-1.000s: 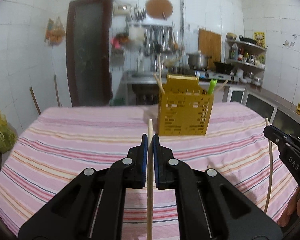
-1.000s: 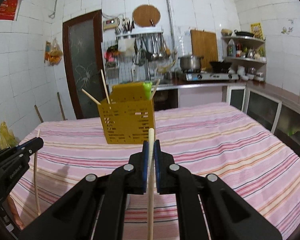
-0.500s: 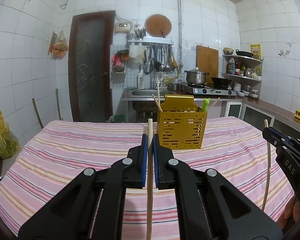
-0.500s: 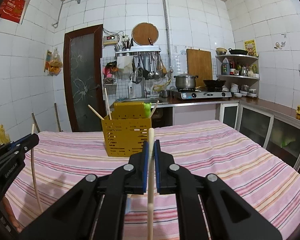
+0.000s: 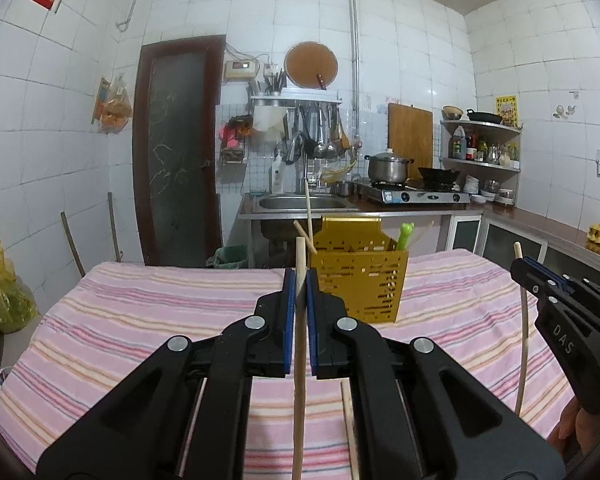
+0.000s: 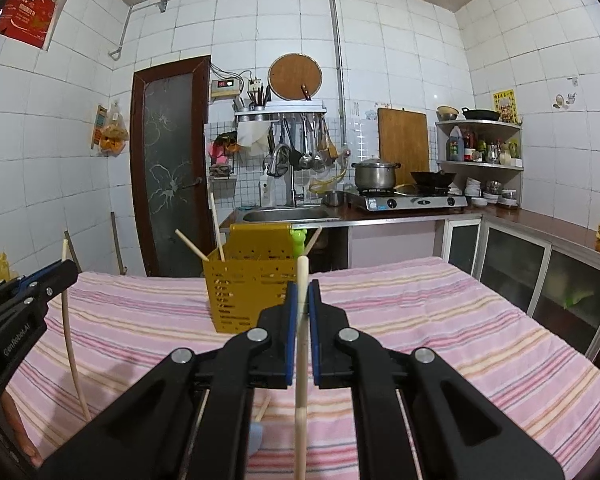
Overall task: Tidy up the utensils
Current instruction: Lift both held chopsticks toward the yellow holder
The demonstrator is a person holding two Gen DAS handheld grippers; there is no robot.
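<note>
A yellow perforated utensil holder [image 5: 358, 284] stands on the striped tablecloth, far middle; it also shows in the right wrist view [image 6: 246, 292]. It holds chopsticks and a green-topped utensil [image 5: 404, 236]. My left gripper [image 5: 300, 280] is shut on a wooden chopstick [image 5: 299, 360], held upright above the table. My right gripper [image 6: 303, 292] is shut on another wooden chopstick [image 6: 301, 380]. Each gripper shows at the edge of the other's view, the right gripper [image 5: 540, 280] and the left gripper [image 6: 56, 274]. Both are short of the holder.
The table [image 5: 140, 312] has a pink striped cloth. Another chopstick [image 5: 348, 412] lies on it under the left gripper; one [image 6: 262, 408] lies under the right gripper. Behind are a sink [image 5: 300, 202], stove with pot [image 5: 388, 168] and cabinets at right.
Both grippers have risen and tilted up with their chopsticks, so the holder sits lower in both views and more of the kitchen wall shows.
</note>
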